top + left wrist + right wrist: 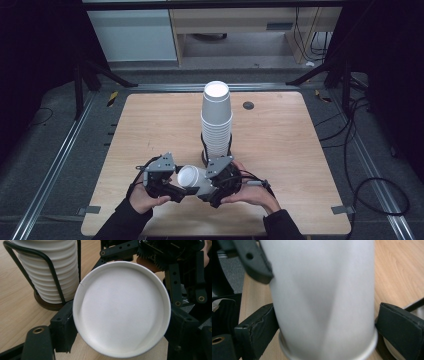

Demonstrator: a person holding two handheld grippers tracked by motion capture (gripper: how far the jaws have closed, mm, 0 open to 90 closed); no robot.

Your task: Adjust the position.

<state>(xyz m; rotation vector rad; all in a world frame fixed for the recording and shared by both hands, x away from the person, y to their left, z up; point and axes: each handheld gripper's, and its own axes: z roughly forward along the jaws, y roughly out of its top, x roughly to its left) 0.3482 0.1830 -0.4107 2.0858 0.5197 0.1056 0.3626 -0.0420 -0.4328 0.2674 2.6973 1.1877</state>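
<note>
Lying on its side between the two grippers, a single white paper cup (192,178) is seen in the high view, just in front of the cup stack (216,120) on the person's side. The closed bottom of the cup is turned toward the left gripper (172,192), and its rolled rim lies toward the right gripper (207,192).

In the left gripper view the round bottom (122,308) is framed by the black jaws, which are pressed against it on both sides; the cup is pinched there. In the right gripper view the cup wall (322,297) runs up the frame, with the rolled rim (367,350) low down; the right jaws are set against that rim on either side, so the cup is clamped at this end as well.

The stack is held upside down in a black wire holder (51,272) on a dark round base (47,303). The held cup is close to this base but apart from it, with a strip of bare wood between.

The wooden table (145,125) is noted as open to the left and right of the stack, out to both side edges. The near edge of the table lies just behind the hands. A small dark grommet (248,105) is seen right of the stack, near the far edge.
</note>
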